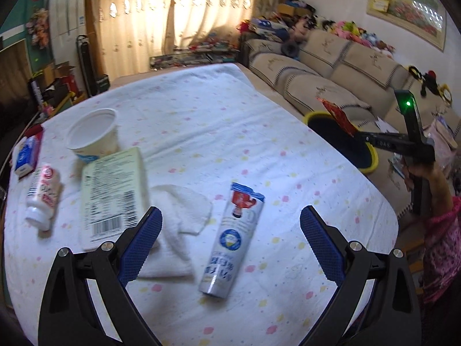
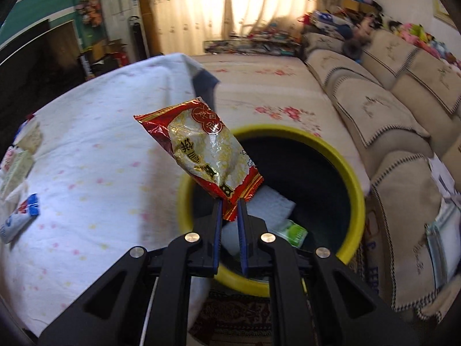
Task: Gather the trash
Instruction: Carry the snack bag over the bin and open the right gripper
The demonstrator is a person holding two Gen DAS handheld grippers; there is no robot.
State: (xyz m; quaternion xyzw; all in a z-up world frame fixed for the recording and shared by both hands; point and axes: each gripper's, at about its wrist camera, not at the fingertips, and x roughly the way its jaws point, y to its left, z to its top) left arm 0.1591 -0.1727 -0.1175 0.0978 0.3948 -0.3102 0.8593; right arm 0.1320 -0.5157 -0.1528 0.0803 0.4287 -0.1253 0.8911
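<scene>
While the right tool (image 2: pixel 229 201) pinches the red-and-gold wrapper (image 2: pixel 201 150) by one end, its length sticks up over the near rim of the yellow bin (image 2: pixel 355 190), just beside the counter (image 2: pixel 95 150); the left tool (image 1: pixel 230 225) hangs spread above a tube (image 1: pixel 233 239).

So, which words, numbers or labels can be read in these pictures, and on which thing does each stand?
Snack wrapper in the right gripper: large Chinese characters, upside down, not surely readable.
Tube: blue Chinese characters, blurred.
Flat box: barcode and fine print, too small.
Small bottle: red print, blurred.
No text can be quoted reliably.
</scene>
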